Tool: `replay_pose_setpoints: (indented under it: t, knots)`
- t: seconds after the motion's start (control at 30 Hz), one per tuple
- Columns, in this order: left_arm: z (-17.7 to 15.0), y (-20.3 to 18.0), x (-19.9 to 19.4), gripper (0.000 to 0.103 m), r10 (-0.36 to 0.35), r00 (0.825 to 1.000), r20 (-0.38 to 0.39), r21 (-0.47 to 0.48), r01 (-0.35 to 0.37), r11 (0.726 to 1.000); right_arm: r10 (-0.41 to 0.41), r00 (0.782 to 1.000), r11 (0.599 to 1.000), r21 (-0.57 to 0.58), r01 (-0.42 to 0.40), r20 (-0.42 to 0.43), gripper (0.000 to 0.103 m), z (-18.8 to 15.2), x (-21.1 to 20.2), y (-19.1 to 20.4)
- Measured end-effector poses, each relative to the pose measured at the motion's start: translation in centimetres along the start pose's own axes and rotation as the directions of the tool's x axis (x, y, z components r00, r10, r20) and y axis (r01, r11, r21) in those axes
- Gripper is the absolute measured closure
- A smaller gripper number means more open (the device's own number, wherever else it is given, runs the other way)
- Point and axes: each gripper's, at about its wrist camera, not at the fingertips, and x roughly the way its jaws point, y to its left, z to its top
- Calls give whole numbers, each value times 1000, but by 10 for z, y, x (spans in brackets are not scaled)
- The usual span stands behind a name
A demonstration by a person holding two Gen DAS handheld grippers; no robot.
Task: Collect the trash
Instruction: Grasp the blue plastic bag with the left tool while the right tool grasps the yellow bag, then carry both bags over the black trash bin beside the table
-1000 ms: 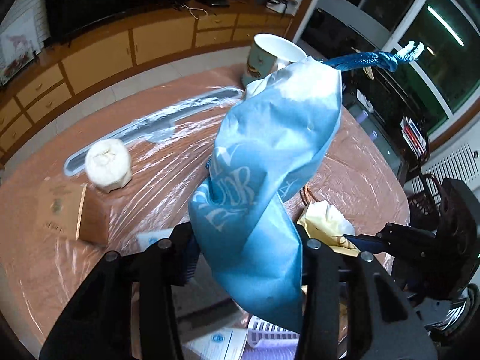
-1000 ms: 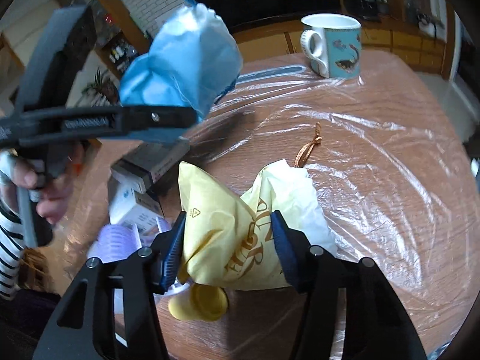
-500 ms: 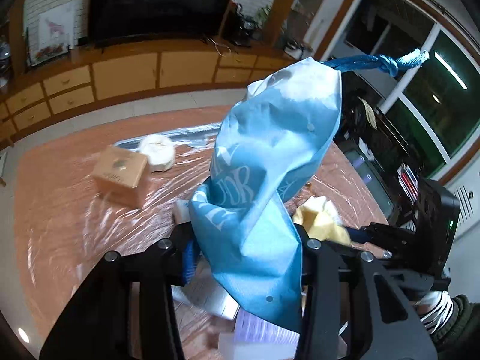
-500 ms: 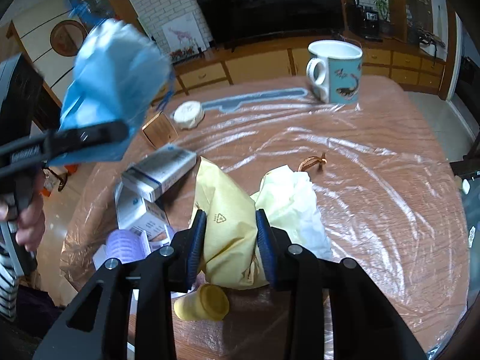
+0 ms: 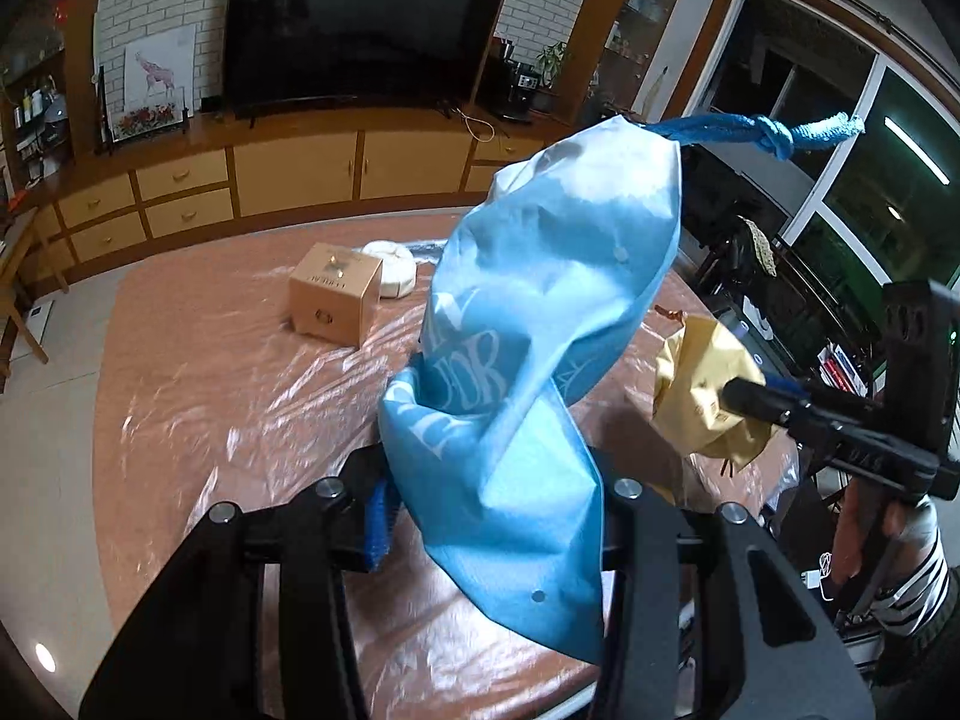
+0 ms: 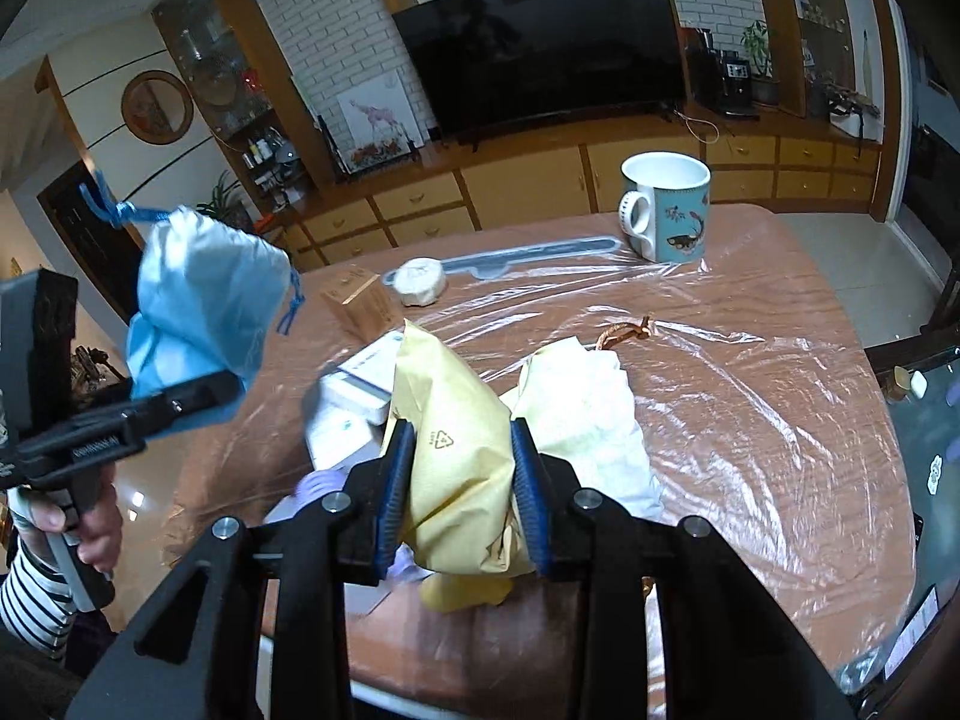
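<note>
Pickup step: left gripper (image 5: 492, 480) fingers pinch the blue bag (image 5: 540, 324), centre frame above the table (image 5: 192, 396). Right gripper (image 6: 462, 468), just closing, clamps the yellow bag (image 6: 456, 450), lower centre. Next: carry both to a bin, none visible.

Left gripper (image 5: 492, 498) clamped on crumpled blue drawstring bag (image 5: 540, 330), right gripper (image 5: 741, 396) pinching yellow paper bag (image 5: 699, 384), brown plastic-covered surface (image 5: 210, 396) below

a recycling triangle sign stands on the yellow bag (image 6: 447, 441); other lettering unreadable.
</note>
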Motion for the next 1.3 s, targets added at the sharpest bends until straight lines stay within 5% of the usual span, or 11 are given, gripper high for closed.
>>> replay_pose_setpoints:
  t: [0.47, 0.8, 1.3]
  knots:
    - [-66, -38, -40, 58, 98, 995, -7, -4, -98, 995, 170, 983, 980, -97, -176, -68, 76, -42, -37, 24]
    - [-93, -67, -40, 58, 140, 990, -10, -49, -140, 989, 202, 976, 967, -141, -212, -84, 82, -55, -40, 16]
    - [-149, -98, -45, 58, 144, 981, -127, 35, -140, 989, 283, 939, 934, -167, -316, -198, 83, -107, -72, 32]
